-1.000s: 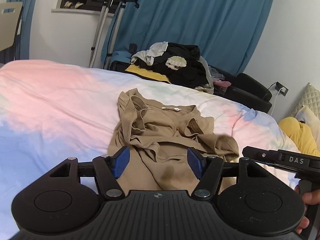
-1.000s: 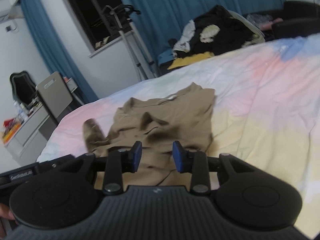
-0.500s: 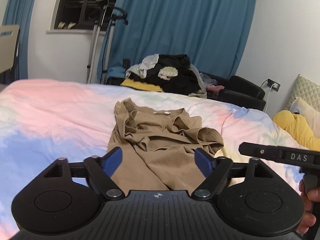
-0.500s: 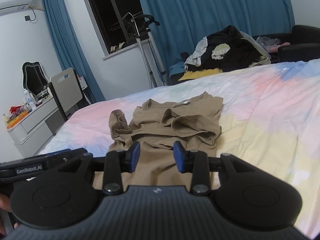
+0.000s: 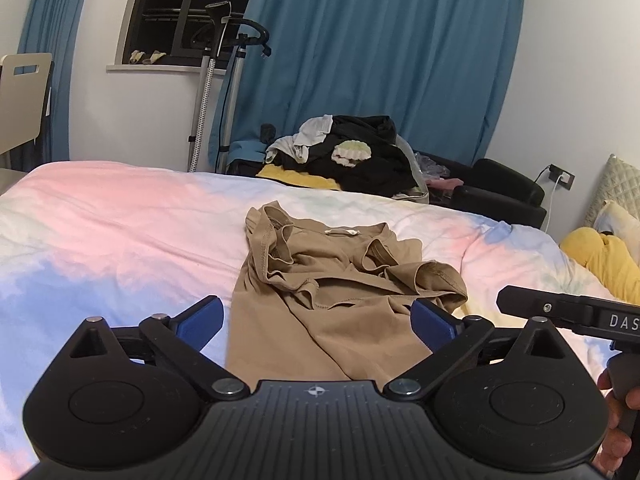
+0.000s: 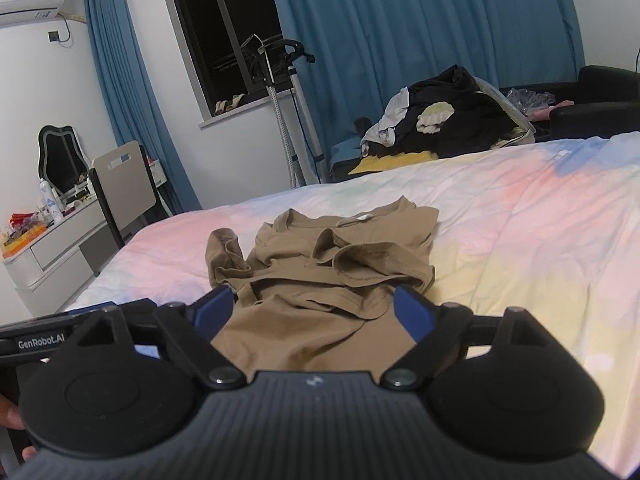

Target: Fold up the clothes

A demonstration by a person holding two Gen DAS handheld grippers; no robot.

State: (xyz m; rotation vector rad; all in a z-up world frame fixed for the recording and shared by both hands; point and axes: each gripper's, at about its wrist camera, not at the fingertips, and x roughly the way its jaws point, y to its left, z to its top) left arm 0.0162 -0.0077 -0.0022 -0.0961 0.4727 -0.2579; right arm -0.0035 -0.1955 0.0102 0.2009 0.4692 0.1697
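Tan t-shirt lies crumpled on the pastel bedsheet, collar end far from both tools, sleeves bunched over the chest, lower body smoother and running under the fingers. Left gripper: blue pads spread wide, one either side of the shirt's lower part, nothing pinched; contact with the fabric cannot be told. Right gripper: pads likewise spread, straddling the shirt, holding nothing. Right gripper's body shows just right of the left tool. Beyond the shirt, past the bed's far edge: pile of dark clothes, blue curtain.
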